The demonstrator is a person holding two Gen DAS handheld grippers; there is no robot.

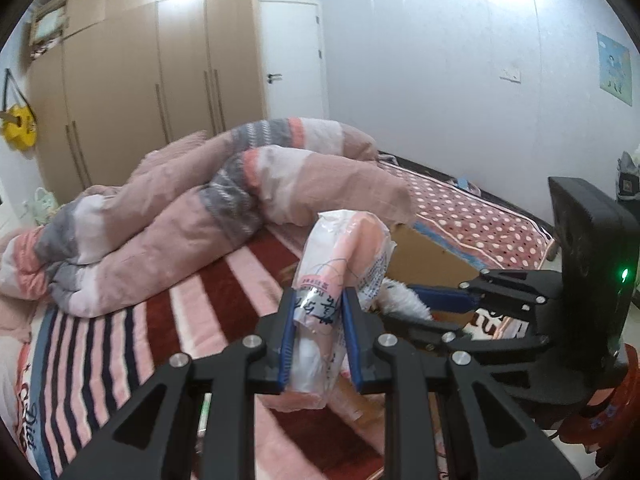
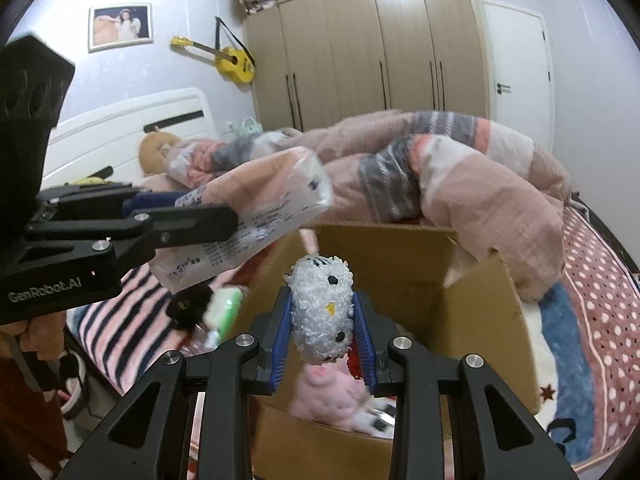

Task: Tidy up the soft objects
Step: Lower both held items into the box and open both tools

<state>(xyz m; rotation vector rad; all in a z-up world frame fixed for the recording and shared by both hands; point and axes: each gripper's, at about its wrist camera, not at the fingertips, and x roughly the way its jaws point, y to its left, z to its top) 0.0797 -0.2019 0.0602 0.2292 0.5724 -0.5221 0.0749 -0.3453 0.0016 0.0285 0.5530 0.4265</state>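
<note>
My left gripper (image 1: 320,300) is shut on a pink soft item in a clear plastic bag (image 1: 340,264), held above the bed; the bag also shows in the right wrist view (image 2: 256,208), with the left gripper (image 2: 200,216) on it. My right gripper (image 2: 322,308) is shut on a white curly plush cat toy (image 2: 320,304), held over an open cardboard box (image 2: 400,260). The right gripper (image 1: 460,300) and the white plush (image 1: 404,300) show at the right of the left wrist view. A pink plush (image 2: 332,396) lies inside the box.
The box (image 1: 428,256) stands on the bed beside a crumpled pink and grey quilt (image 1: 192,216). A black plush (image 2: 188,304) and a green and white item (image 2: 224,312) lie on the striped blanket (image 1: 160,336). A brown plush (image 2: 154,152) is by the headboard. A wardrobe (image 2: 380,40) stands behind.
</note>
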